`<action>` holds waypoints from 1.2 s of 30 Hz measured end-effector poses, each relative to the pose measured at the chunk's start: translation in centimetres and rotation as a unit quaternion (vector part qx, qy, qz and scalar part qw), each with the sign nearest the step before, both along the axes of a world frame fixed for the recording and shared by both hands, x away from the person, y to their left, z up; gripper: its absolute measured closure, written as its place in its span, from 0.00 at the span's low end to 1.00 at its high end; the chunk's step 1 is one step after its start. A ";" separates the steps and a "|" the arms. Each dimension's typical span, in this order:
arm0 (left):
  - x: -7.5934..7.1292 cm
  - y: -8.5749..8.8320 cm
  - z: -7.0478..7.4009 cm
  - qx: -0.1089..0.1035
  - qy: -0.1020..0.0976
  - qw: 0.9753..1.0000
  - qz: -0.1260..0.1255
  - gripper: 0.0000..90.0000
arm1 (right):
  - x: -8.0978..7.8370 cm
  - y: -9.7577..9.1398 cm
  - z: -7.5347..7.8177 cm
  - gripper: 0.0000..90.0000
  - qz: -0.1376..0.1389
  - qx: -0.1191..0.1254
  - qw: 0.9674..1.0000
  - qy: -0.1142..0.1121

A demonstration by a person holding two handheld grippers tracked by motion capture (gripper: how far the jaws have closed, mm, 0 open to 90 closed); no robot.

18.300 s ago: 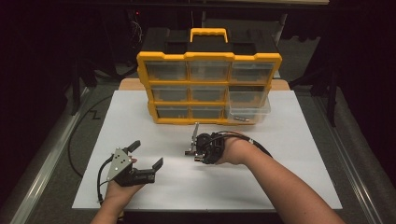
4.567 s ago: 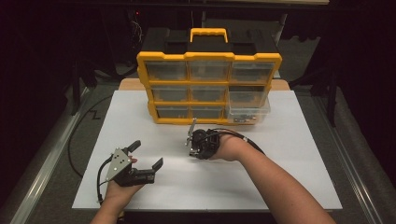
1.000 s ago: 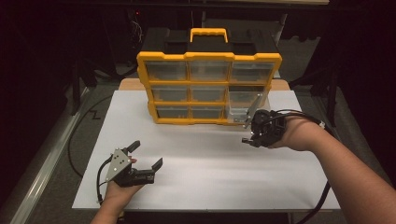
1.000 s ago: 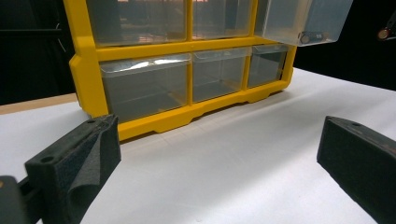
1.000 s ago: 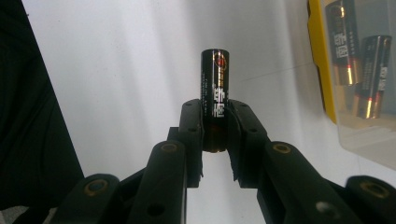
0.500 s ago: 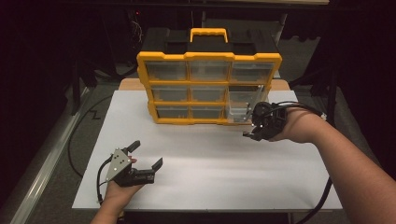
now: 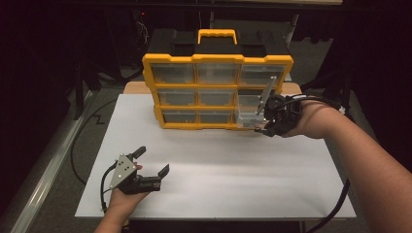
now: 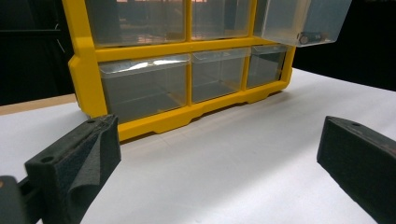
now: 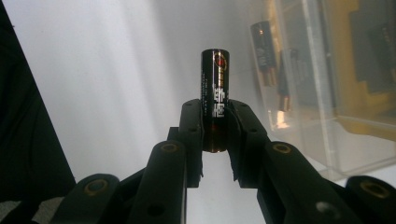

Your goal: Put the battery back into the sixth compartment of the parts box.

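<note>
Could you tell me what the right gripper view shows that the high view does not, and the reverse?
Right gripper view alone: the battery clamped upright between the right tool and its jaws, with print on its side, and more batteries behind the clear drawer wall. High view alone: the left tool open on the white sheet, and the cabinet's handle. Both: the pulled-out drawer of the yellow cabinet.
</note>
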State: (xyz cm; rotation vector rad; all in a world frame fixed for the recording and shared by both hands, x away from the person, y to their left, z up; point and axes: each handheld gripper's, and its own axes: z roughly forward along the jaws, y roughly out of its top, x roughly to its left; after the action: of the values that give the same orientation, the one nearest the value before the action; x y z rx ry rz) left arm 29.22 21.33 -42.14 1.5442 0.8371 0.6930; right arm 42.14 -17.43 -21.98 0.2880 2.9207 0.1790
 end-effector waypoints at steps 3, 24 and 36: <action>0.0 0.0 0.0 0.000 0.000 1.000 0.000 0.01 | 0.3 0.2 0.7 0.88 0.001 0.004 1.000 -0.004; 0.0 -0.1 0.0 -0.001 0.000 1.000 -0.001 0.01 | 2.6 0.4 2.6 0.88 -0.015 0.008 1.000 -0.020; 0.0 0.0 0.0 -0.002 0.001 1.000 -0.003 0.01 | 4.0 2.0 2.5 0.88 -0.012 0.004 1.000 -0.024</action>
State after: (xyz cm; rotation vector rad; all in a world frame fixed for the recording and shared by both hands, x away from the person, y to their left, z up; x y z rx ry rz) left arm 29.22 21.30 -42.15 1.5432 0.8352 0.6860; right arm 46.15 -15.44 -19.45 0.3163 2.8683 0.1900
